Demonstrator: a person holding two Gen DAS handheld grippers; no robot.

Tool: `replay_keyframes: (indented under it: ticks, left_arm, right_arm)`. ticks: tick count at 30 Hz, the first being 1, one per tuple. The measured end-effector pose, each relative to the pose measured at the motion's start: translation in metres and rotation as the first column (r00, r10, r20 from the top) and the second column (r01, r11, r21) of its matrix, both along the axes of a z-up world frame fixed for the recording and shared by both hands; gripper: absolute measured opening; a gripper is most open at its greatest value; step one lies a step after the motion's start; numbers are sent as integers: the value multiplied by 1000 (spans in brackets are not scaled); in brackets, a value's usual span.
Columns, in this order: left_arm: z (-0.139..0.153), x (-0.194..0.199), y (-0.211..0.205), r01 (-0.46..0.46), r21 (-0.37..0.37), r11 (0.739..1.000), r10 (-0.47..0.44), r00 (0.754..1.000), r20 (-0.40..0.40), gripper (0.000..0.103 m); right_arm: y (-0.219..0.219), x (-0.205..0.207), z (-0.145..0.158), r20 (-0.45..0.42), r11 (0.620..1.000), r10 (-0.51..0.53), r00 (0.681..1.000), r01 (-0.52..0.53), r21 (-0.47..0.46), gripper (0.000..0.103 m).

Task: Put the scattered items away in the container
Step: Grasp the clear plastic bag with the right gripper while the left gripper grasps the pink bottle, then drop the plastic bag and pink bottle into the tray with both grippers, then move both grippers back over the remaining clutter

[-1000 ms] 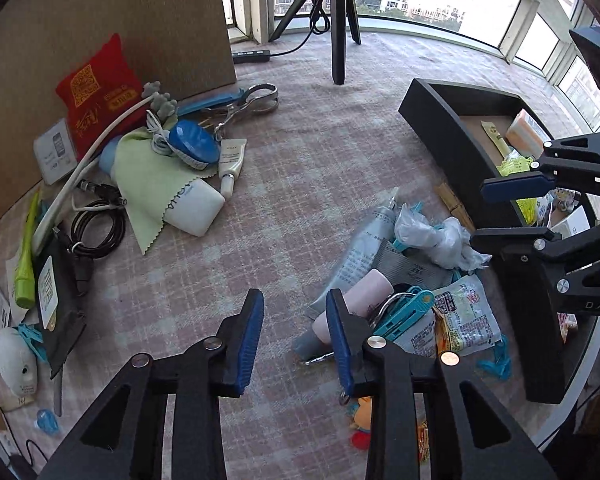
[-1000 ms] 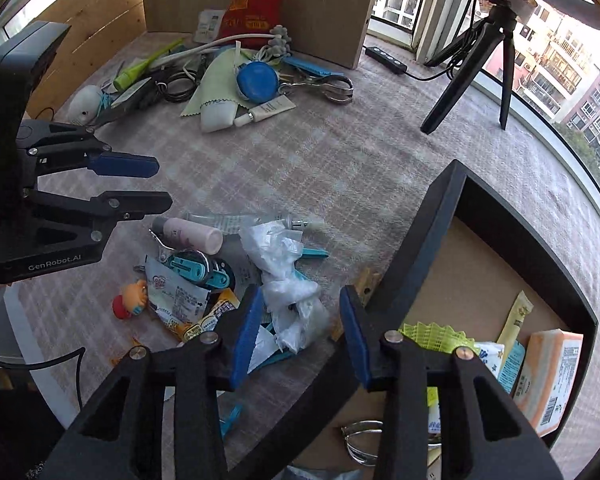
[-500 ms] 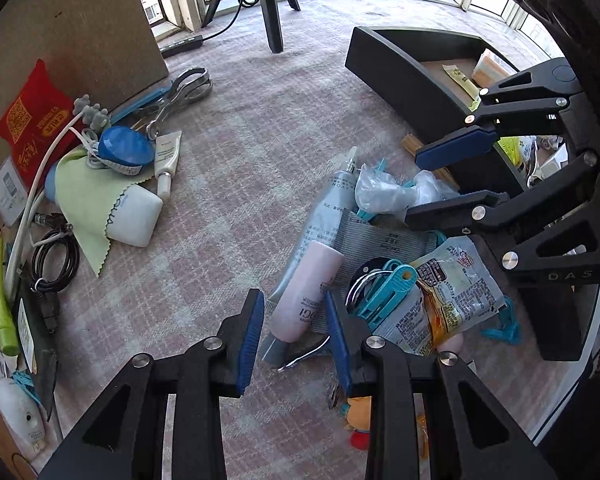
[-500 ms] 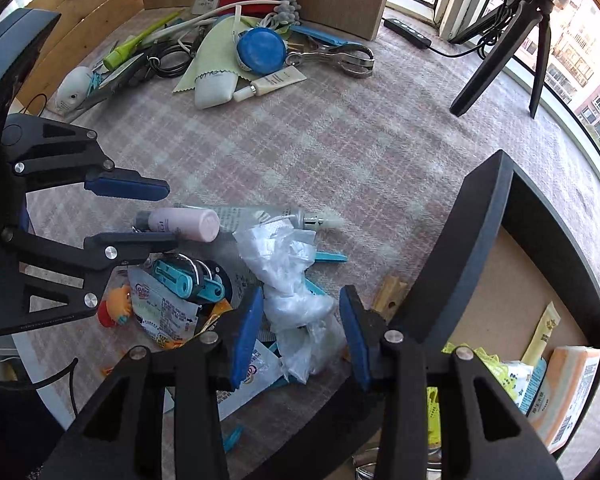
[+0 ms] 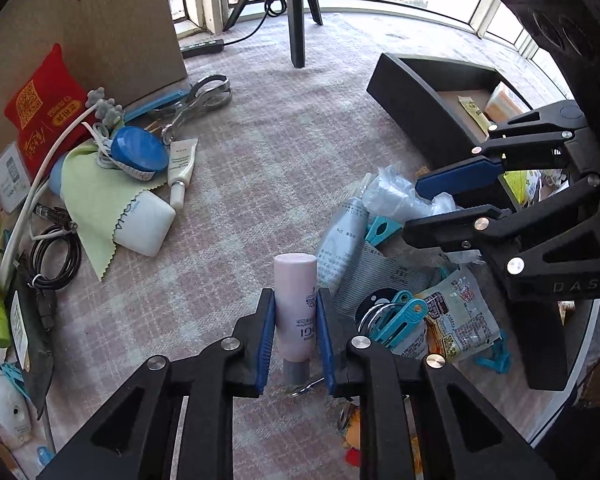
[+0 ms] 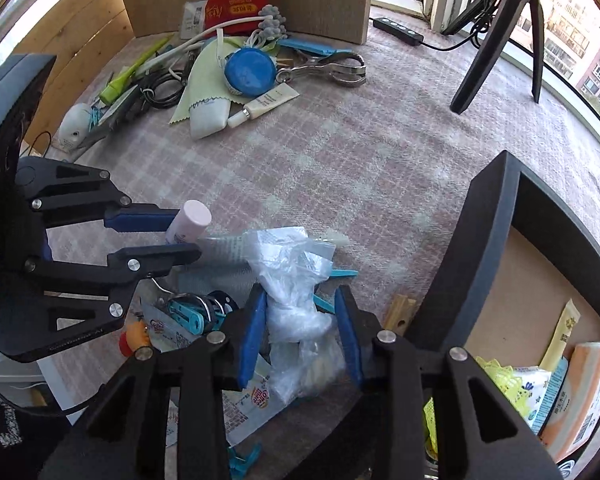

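Observation:
My left gripper [image 5: 295, 320] is shut on a pink bottle [image 5: 295, 300], pads on both of its sides; the bottle also shows in the right wrist view [image 6: 188, 222]. My right gripper [image 6: 300, 320] is open with its pads either side of a crumpled clear plastic bag [image 6: 296, 280]; I cannot tell if they touch it. That bag also shows in the left wrist view [image 5: 396, 196]. The black container [image 6: 488, 248] stands to the right and holds packets and an orange box [image 6: 588, 392].
Around the bottle lie a grey tube [image 5: 340, 236], blue clips on a ring [image 5: 392, 316] and a snack packet [image 5: 456, 312]. A second pile at the far left has a green cloth [image 5: 96, 200], blue round case [image 5: 140, 154], metal tongs [image 5: 198, 98] and cables. A tripod [image 5: 296, 8] stands behind.
My left gripper has closed onto the pink bottle. My right gripper has moved down and forward around the plastic bag.

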State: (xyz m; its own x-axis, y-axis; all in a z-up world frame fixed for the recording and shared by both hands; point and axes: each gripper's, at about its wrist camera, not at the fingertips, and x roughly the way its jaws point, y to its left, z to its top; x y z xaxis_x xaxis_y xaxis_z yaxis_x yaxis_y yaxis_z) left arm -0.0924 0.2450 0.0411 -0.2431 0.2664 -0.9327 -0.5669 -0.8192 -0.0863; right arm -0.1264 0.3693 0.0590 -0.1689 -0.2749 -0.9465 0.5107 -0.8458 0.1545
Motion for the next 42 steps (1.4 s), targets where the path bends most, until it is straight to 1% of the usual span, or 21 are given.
replay_keyframes:
  ticks: [2, 5, 9, 12, 16, 19, 24, 28, 29, 30, 31, 32, 37, 39, 40, 42]
  left_arm:
    - [9, 1, -4, -15, 11, 1000, 15, 1000, -16, 19]
    - [24, 1, -9, -33, 35, 999, 34, 999, -34, 19]
    - [47, 5, -6, -43, 91, 995, 47, 998, -43, 19]
    - [59, 11, 12, -30, 134, 991, 36, 998, -43, 19]
    - [75, 31, 38, 3, 201, 980, 2, 1000, -26, 19]
    - [82, 49, 65, 34, 246, 969, -31, 999, -14, 19]
    - [88, 78, 108, 102, 293, 951, -107, 994, 4, 19]
    - [93, 101, 140, 159, 296, 942, -170, 985, 14, 19]
    - [94, 105, 146, 169, 285, 943, -180, 984, 14, 26]
    - [94, 108, 152, 171, 269, 948, -181, 983, 14, 45]
    - [96, 110, 154, 168, 264, 950, -177, 984, 8, 54]
    - [97, 113, 155, 167, 270, 948, -171, 985, -7, 59]
    - [105, 112, 141, 152, 257, 954, -140, 988, -64, 57]
    - [105, 107, 128, 132, 249, 959, -118, 991, -70, 56]
    - [105, 104, 121, 115, 244, 963, -100, 992, -74, 55]
    - [103, 97, 104, 81, 228, 970, -64, 995, -83, 49]
  right_arm:
    - [6, -1, 9, -1, 999, -26, 1000, 26, -34, 34]
    - [13, 1, 24, -26, 997, -55, 998, 53, -63, 34]
    - [28, 8, 45, -53, 991, -97, 994, 91, -101, 34]
    - [44, 11, 61, -79, 985, -140, 987, 130, -117, 34]
    - [79, 28, 78, -111, 973, -205, 972, 190, -129, 34]
    - [112, 45, 88, -132, 960, -268, 954, 254, -117, 34]
    - [163, 69, 94, -141, 928, -369, 918, 358, -101, 34]
    - [189, 82, 94, -149, 908, -418, 896, 408, -90, 37]
    - [193, 84, 93, -147, 906, -423, 894, 414, -94, 40]
    - [197, 86, 93, -147, 903, -430, 891, 421, -91, 48]
    - [199, 88, 93, -155, 898, -439, 885, 430, -87, 51]
    - [201, 90, 94, -165, 896, -445, 880, 436, -87, 55]
    - [203, 94, 99, -186, 894, -448, 874, 437, -100, 55]
    - [200, 94, 101, -190, 896, -444, 876, 430, -111, 55]
    - [198, 94, 101, -190, 898, -440, 878, 425, -116, 55]
    - [192, 93, 100, -183, 903, -428, 885, 410, -126, 55]
